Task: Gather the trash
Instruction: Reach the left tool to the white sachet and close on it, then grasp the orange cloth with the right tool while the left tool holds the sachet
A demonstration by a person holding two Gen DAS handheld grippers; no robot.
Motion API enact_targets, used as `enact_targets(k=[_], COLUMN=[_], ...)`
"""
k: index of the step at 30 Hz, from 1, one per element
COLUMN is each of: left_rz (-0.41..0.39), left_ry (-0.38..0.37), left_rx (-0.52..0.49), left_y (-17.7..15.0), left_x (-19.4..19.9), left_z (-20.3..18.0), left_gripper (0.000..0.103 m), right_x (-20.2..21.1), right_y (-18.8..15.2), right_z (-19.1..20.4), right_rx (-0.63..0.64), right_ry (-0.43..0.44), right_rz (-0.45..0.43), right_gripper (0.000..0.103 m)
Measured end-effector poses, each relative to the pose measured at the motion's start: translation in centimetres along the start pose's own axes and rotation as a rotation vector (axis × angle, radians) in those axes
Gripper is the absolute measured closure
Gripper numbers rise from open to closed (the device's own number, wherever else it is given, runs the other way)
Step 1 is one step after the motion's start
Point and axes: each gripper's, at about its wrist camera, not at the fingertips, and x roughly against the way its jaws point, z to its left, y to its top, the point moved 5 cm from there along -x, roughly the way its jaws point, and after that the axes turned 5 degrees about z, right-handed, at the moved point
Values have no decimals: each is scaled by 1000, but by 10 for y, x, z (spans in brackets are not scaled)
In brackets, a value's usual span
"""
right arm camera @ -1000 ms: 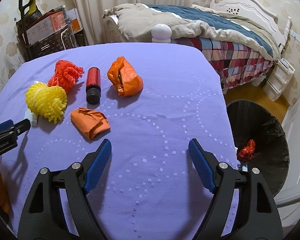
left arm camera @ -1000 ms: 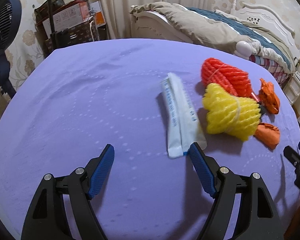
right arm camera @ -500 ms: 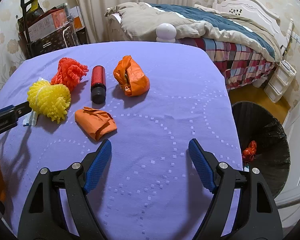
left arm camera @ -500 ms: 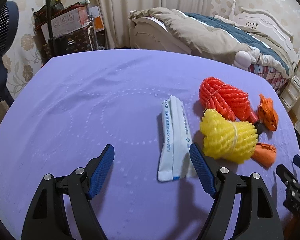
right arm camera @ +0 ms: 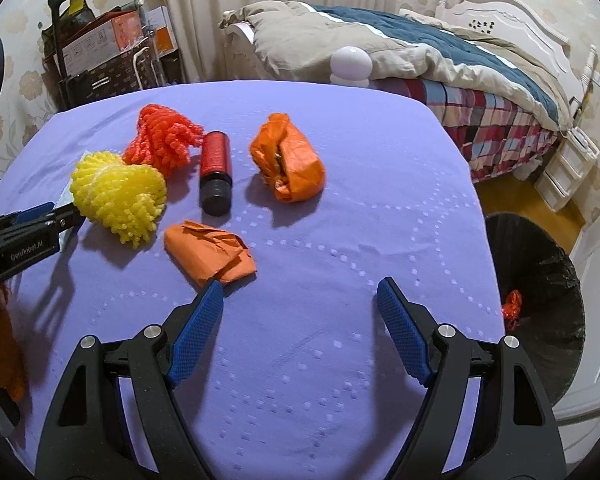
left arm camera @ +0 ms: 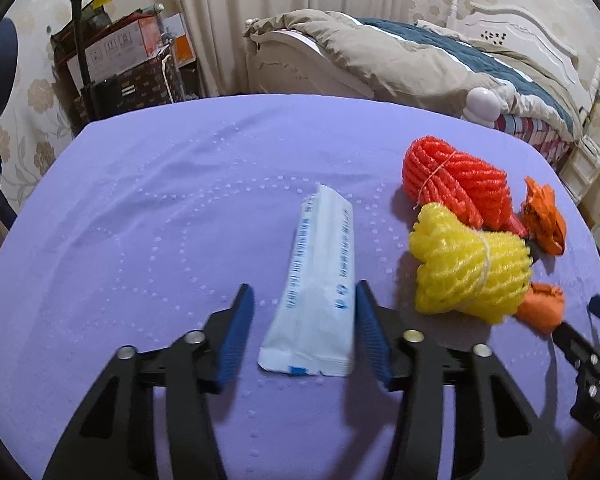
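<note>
Purple table (left arm camera: 140, 208), wrapper (left arm camera: 320, 292) between left tool (left arm camera: 302, 316)

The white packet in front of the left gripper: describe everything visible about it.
The white packet is a long, flat, crinkly plastic sachet with blue print along its length and a sealed near end. It lies flat on the purple cloth, its near end between the left gripper jaws, which have just been closing. The right pad looks at its edge; the left is clear.
</note>
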Motion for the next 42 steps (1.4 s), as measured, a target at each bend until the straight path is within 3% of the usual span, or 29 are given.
enact_targets(k=[5,24,26,31,35,42], left_rz=[-4,-15,-17,-19,-19,-30], left_ry=[-10,4,8,10,9,-1], left_rx=[-13,-18,-21,-23,-23,-25], left_y=[-10,-33,-34,-34,-34,-35], left_x=[7,22,22,22,22,27], left_z=[6,21,21,20,20,18], left_gripper=[62,62,62,62,62,63], right_x=[-1,3,0,-10,-9,-1], right_y=[4,4,8,17,18,7], right_z=[11,34,40,52,58,53], right_rx=[28,57,72,96,117,99], right_ry=[10,44,45,44,51,59], right_rz=[-1,0,-4,8,3,-4], right_gripper=[25,28,38,49,66,69])
